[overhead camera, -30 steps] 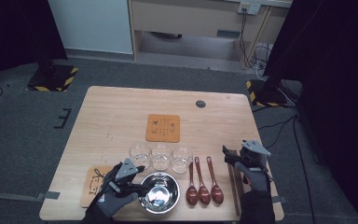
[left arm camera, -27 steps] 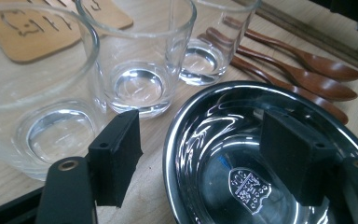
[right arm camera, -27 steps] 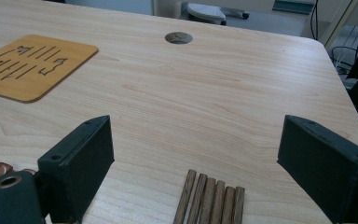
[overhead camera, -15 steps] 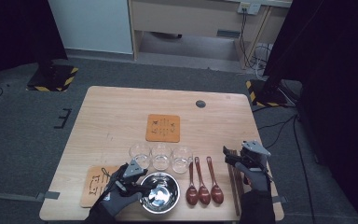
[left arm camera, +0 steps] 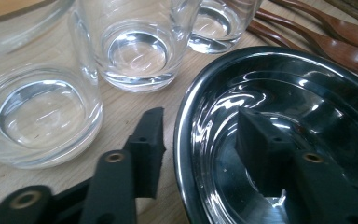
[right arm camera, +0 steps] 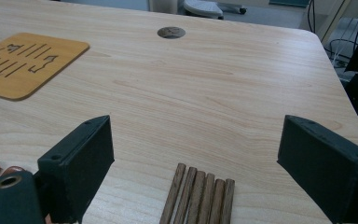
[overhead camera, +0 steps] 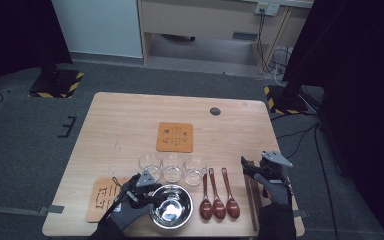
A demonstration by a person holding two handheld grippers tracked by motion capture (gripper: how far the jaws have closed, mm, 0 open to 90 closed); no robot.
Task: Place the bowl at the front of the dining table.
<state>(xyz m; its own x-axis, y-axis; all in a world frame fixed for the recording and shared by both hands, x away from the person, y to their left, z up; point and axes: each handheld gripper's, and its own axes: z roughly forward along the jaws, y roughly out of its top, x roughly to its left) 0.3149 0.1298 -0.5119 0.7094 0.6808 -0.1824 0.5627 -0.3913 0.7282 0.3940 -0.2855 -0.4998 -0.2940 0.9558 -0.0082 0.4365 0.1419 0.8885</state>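
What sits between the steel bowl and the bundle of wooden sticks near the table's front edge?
Three wooden spoons lie side by side between the steel bowl and the wooden sticks, bowl ends toward the person, as the high view shows.

The left gripper [overhead camera: 147,187], at the lower left of the high view, has been brought in toward the shiny round steel bowl [overhead camera: 171,212]. Its jaws are now set astride the bowl's near-left rim, one inside and one outside.

No legible text or labels.
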